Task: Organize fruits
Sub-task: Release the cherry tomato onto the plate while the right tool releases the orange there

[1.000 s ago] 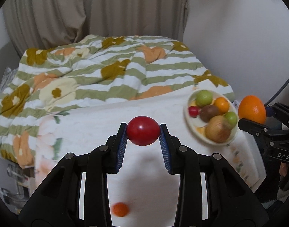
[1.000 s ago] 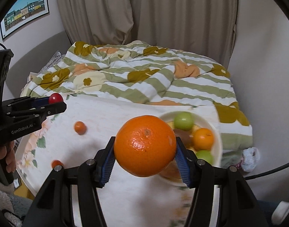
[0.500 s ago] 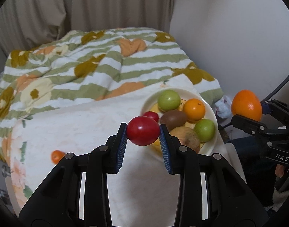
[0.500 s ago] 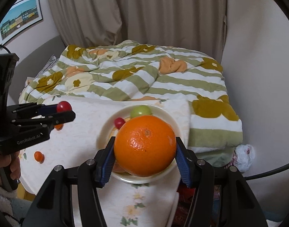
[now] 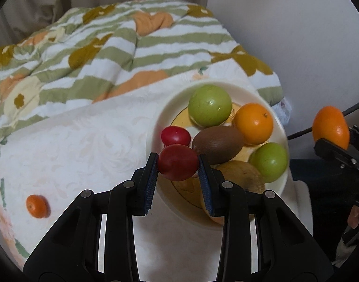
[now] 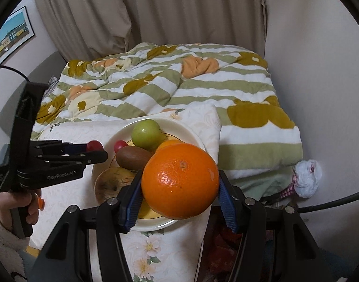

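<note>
The left gripper has its blue-padded jaws clamped on a small red tomato, which hangs over the near left part of a cream plate set on a white floral tablecloth. In the plate, just beyond the held tomato, lies a second small red tomato; beside it to the right is a brown kiwi, behind that a large green fruit, then a small orange at the far right rim and a smaller green fruit nearer the camera. A yellow-brown, pear-like fruit sits at the near side, partly hidden by the gripper's right finger. Well apart from the plate, at the left edge of the cloth, a small mandarin lies alone. The right gripper holds a large orange between its pads, jaws spread to the fruit's width, and hovers above the near right part of the plate; from the left wrist view it shows off to the right of the plate's edge. A hand in a pale fuzzy sleeve grips the left tool's handle. Behind the table lies a green-and-white striped quilt with ochre and orange flowers, and beige curtains hang beyond it.
</note>
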